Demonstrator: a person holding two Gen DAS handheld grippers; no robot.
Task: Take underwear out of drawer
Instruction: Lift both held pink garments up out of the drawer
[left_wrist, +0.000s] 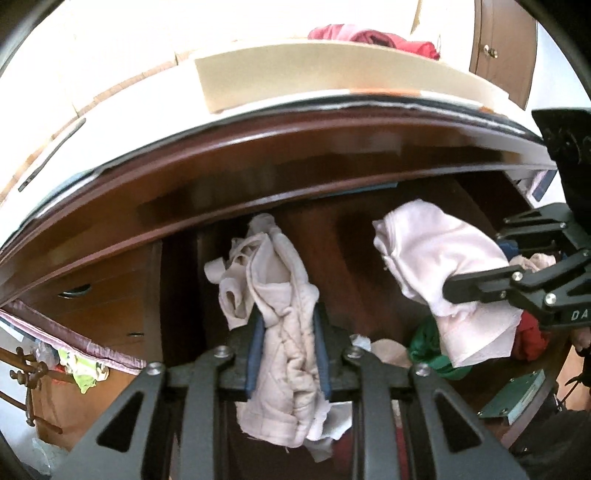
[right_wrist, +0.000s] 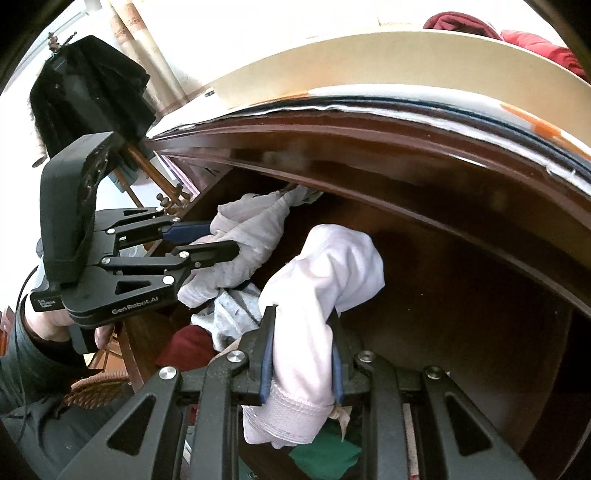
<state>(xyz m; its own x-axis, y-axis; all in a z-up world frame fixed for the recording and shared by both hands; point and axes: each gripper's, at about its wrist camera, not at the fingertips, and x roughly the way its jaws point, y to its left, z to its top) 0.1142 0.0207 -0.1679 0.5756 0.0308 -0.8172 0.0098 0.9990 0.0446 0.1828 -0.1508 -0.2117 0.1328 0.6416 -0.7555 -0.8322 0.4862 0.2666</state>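
Nearly out: a garment in each gripper, more left in the drawer

Leftmost, the left gripper (left_wrist: 288, 354) has its blue-padded fingers (left_wrist: 256, 354) clamped on a beige, crumpled piece of underwear (left_wrist: 280, 295), lifted over the open drawer (left_wrist: 351, 266). To its right, the right gripper (right_wrist: 301, 354) is pinched tight on a pale pink piece (right_wrist: 325, 280), also raised above the drawer. Neither has been set down outside yet. Below them, green cloth (left_wrist: 428, 350) and red cloth (left_wrist: 532, 339) lie in the drawer, so more seems left to take.
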